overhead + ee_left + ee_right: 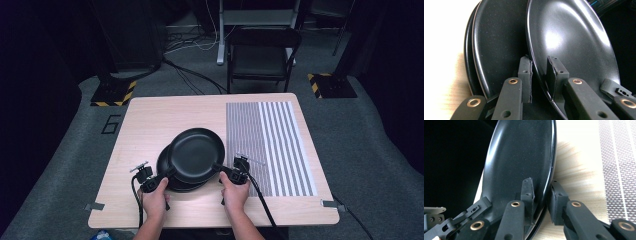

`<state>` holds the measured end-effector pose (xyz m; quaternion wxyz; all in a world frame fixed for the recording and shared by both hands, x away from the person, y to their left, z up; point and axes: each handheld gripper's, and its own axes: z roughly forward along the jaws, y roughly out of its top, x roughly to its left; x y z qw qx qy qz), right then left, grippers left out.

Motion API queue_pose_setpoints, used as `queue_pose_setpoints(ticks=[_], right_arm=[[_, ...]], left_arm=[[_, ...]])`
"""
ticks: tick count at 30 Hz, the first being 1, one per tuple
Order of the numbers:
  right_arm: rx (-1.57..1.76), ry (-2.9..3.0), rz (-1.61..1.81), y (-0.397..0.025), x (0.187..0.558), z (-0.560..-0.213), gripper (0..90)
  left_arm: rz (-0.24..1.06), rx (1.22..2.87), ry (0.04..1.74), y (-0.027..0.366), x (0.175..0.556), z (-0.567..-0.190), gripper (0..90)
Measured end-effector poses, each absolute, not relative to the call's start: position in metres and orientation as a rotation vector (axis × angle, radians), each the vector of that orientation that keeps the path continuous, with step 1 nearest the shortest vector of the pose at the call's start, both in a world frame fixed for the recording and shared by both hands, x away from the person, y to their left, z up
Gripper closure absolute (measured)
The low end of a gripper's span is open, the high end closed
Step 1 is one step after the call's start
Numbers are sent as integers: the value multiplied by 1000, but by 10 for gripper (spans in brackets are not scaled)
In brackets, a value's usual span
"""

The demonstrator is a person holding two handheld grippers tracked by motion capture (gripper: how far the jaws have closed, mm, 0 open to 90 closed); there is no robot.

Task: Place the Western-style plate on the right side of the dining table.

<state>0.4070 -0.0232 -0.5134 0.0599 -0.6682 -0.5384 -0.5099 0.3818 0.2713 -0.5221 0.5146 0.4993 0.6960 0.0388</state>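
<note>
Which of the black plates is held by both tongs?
The top plate, lifted and shifted toward the striped mat; left tongs and right tongs grip its rim. The others lie beneath.

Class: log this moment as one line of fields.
left tool: shut on top plate rim | right tool: same plate, opposite rim | lower plates: on table

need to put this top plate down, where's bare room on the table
Free: the bare wood behind and left of the stacked plates, and the striped mat to their right. Crowded: the near edge, where the left tool and right tool grip the top plate.
</note>
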Motion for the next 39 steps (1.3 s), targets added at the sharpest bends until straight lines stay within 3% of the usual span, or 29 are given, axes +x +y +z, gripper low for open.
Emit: queue_pose_setpoints(ticks=[39], right_arm=[[-1983, -1608, -1661, -15, 417, -483, 765]], left_arm=[[112, 1050, 1601, 276, 384, -496, 765]])
